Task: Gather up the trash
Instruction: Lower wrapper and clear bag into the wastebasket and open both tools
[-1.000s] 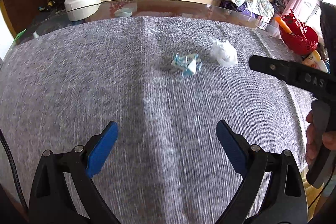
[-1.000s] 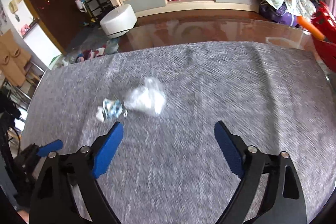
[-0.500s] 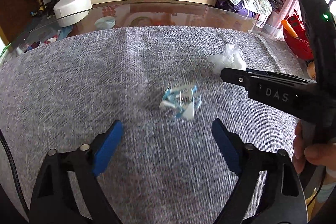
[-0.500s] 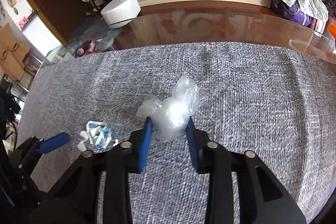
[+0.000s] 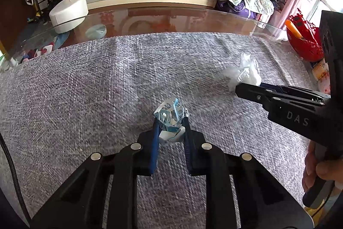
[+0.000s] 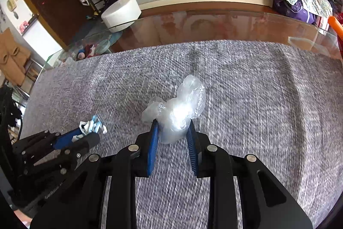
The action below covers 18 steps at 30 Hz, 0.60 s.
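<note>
Our left tongs (image 5: 170,129) are closing on the crumpled blue-and-white paper (image 5: 170,119) at frame centre; our right tongs (image 6: 173,131) are closing on the clear plastic wad (image 6: 178,109). Both scraps sit low on the grey-clothed table (image 6: 257,100), so lifting comes next.

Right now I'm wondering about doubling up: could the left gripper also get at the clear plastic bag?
Probably not. The left gripper is closing on the crumpled blue-and-white paper, so its jaws are full, and the right gripper is closing on the plastic bag.
</note>
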Motion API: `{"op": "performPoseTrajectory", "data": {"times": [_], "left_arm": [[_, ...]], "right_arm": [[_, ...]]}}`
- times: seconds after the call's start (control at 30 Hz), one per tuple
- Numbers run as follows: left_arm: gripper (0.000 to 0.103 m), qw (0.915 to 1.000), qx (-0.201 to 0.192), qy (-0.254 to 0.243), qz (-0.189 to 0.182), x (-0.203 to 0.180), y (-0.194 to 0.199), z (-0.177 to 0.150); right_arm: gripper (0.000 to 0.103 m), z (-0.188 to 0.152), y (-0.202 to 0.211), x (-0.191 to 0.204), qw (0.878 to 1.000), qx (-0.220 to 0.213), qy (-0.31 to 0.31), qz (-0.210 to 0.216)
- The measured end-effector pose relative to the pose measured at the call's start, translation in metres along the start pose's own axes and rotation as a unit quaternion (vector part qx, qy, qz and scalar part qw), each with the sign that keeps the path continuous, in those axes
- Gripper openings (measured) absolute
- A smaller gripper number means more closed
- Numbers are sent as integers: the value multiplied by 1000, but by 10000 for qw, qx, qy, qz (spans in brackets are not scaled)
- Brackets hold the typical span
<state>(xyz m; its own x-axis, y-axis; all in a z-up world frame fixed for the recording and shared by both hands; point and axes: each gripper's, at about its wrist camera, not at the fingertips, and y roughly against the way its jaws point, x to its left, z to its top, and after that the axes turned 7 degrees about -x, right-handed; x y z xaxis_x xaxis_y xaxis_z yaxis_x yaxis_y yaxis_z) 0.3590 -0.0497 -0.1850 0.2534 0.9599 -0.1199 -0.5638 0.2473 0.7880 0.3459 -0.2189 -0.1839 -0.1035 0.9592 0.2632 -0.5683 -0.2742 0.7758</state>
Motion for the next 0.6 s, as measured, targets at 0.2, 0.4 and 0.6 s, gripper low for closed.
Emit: {"op": "performPoseTrajectory", "data": {"times": [0.2,0.4,0.6], "left_arm": [[15,9999,47,-60,-77,-14,22,-19],[15,9998,69,-93,-155,-29,61,-57],[15,9995,192,-186,-171,-45,98,-105]], "right_arm": [[27,-23,40,-5,9999,-118,-90,-68],[27,-67,85,-3,9993,-161,-269,-201],[27,-123,122,-2,9980,-182,-572,-203]]}}
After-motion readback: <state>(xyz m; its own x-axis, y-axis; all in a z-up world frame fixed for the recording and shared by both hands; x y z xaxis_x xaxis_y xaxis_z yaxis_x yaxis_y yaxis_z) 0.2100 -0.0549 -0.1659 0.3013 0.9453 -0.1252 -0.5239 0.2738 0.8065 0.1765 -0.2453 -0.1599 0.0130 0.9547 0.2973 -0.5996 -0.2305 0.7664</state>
